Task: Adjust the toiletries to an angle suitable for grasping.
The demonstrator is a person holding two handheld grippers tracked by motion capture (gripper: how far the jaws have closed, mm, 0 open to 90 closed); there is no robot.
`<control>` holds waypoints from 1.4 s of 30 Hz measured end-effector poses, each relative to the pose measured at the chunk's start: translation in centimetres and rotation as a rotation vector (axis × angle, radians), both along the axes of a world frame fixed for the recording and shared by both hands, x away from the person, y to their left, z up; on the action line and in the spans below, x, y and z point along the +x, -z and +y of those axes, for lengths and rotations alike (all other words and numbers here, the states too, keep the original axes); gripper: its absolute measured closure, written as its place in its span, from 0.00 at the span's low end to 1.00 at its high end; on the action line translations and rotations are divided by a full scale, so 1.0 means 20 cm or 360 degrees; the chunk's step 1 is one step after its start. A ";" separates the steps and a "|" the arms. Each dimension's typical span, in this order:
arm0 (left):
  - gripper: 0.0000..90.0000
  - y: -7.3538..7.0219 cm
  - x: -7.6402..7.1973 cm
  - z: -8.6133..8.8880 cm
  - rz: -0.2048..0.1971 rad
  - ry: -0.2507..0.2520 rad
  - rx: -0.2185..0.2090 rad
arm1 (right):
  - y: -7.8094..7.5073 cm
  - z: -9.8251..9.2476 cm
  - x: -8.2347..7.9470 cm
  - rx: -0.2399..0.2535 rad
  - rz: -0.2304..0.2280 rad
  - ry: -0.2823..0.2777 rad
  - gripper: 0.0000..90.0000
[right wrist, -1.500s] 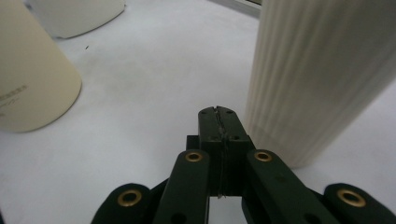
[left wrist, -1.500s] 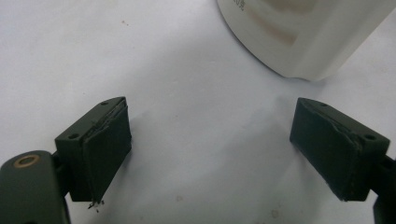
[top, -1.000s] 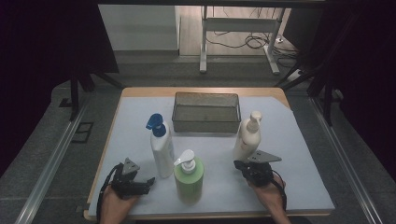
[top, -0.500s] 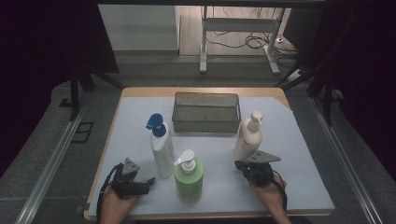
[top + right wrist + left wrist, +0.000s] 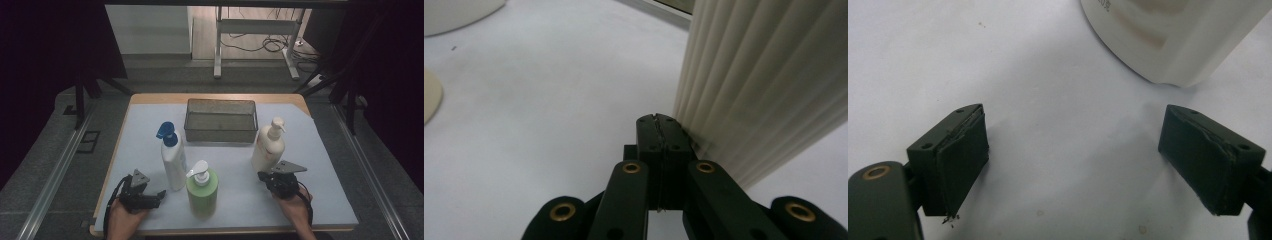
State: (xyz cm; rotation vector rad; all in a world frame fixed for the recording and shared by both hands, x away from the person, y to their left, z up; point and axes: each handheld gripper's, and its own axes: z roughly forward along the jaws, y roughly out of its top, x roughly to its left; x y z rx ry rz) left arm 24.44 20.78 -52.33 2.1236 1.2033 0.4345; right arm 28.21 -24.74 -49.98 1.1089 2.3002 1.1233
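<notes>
The right gripper (image 5: pixel 658 120) is seen low over the white sheet (image 5: pixel 320 150), its jaws pressed flat together with nothing between them. Just past the tips and to their right, in the right gripper view, the ribbed side of the cream bottle (image 5: pixel 764 85) is met — so close that touch cannot be ruled out or confirmed. In the high view that gripper (image 5: pixel 263 176) lies at the foot of the cream bottle (image 5: pixel 267 147), held by the right hand (image 5: pixel 295 202). The left gripper (image 5: pixel 1073 150) is held with its jaws wide apart and empty; bare sheet (image 5: pixel 1023 60) is seen between the pads (image 5: pixel 965 150). Ahead of the jaws and toward the right-hand one, in the left gripper view, the rounded base of the white bottle (image 5: pixel 1168 35) is seen, clear of both pads. In the high view the left gripper (image 5: pixel 159 194), in the left hand (image 5: pixel 122 220), is pointed at the foot of that blue-pumped white bottle (image 5: pixel 173 160), with the green bottle (image 5: pixel 202 190) just beyond the tips. Farther off — behind all three bottles — the mesh tray (image 5: pixel 221 134) is set at the far edge of the sheet, on the table (image 5: pixel 150 98).
</notes>
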 end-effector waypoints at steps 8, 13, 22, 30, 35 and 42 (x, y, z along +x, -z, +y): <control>0.14 0.00 0.00 0.00 0.0000 -0.0001 0.0001 | 0.01 -0.02 0.00 -0.0026 0.0010 0.0003 0.99; 0.14 0.00 0.00 0.00 0.0000 0.0000 0.0000 | 0.01 -0.03 0.00 -0.0033 0.0005 0.0015 0.99; 0.14 0.00 0.00 0.00 0.0000 0.0000 0.0000 | 0.00 -0.08 0.01 -0.0034 0.0013 0.0039 0.99; 0.14 0.00 0.00 0.00 0.0001 0.0000 0.0001 | 0.01 -0.14 0.03 -0.0035 0.0022 0.0084 0.99; 0.14 0.00 0.00 0.00 0.0001 0.0000 0.0000 | 0.00 -0.13 0.02 -0.0028 0.0023 0.0076 0.94; 0.14 0.00 0.00 0.00 0.0000 -0.0001 0.0000 | -0.02 -0.16 -0.02 0.0033 0.0049 0.0060 0.82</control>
